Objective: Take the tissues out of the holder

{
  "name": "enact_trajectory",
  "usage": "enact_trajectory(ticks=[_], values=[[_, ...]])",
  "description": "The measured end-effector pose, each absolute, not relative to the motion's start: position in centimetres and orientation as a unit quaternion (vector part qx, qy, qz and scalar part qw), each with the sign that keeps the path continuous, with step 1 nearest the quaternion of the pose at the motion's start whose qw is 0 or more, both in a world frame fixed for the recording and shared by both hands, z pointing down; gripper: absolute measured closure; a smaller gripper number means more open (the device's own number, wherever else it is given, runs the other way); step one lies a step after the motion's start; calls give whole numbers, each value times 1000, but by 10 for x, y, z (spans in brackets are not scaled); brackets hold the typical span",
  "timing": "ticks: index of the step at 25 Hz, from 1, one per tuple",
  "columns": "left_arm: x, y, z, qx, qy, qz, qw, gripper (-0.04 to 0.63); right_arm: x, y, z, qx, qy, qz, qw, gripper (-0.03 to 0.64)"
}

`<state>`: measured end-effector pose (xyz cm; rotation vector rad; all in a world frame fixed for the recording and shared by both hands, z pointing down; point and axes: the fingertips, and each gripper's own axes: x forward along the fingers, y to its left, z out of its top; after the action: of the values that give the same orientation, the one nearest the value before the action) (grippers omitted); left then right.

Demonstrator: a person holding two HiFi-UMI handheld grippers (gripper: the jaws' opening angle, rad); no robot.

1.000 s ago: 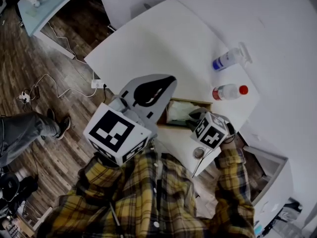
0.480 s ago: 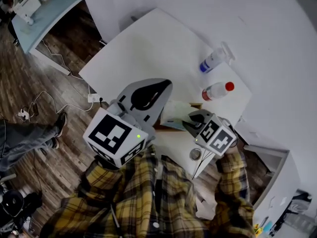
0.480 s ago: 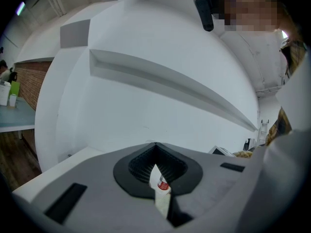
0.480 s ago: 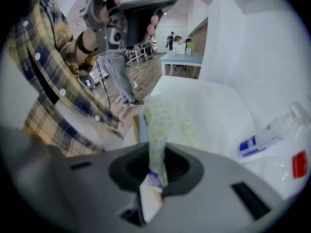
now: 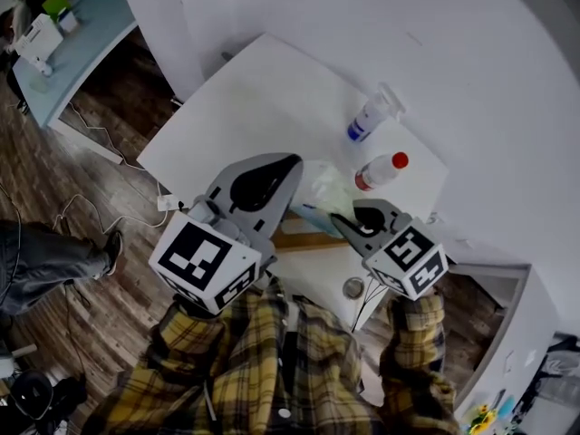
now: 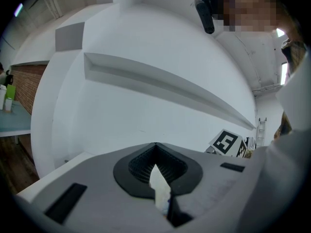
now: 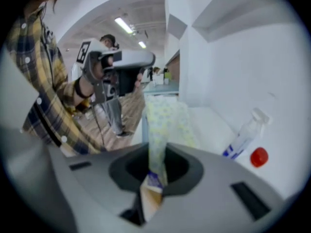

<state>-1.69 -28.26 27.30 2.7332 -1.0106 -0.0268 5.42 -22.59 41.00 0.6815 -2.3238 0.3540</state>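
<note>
Bare table [image 5: 245,98] beyond the holder [image 5: 299,239], spray bottle [image 5: 370,114] and red-capped bottle [image 5: 379,172] near its right end

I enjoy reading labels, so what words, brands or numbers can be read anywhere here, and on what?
No text can be read in any view.
Spray bottle: blue label, print too small.
Red-capped bottle: label blurred.
Tissue pack: pattern only, no legible words.
Cubes: black-and-white square markers, no letters.

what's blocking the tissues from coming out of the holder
Nothing visible. The right tongs grip the tissues by one end, raised above the holder with open air around them. The left tongs pinch a white sliver beside them.
</note>
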Motion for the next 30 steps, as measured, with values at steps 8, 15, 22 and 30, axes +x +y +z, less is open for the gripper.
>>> enact_trajectory(ticks=[8,15,22,30], values=[[-10,-278,272,934,-339,-6,110,578,72,-254,336,385,-898,143,160,563],[-2,-275,270,938,-329,-4,108,578,95,-262,291,452,-880,144,30,563],[8,-274,270,941,-320,-3,107,578,100,-258,287,475,-867,150,-8,563],[13,-275,272,942,-317,0,108,578,98,-257,287,474,-868,148,-17,563]])
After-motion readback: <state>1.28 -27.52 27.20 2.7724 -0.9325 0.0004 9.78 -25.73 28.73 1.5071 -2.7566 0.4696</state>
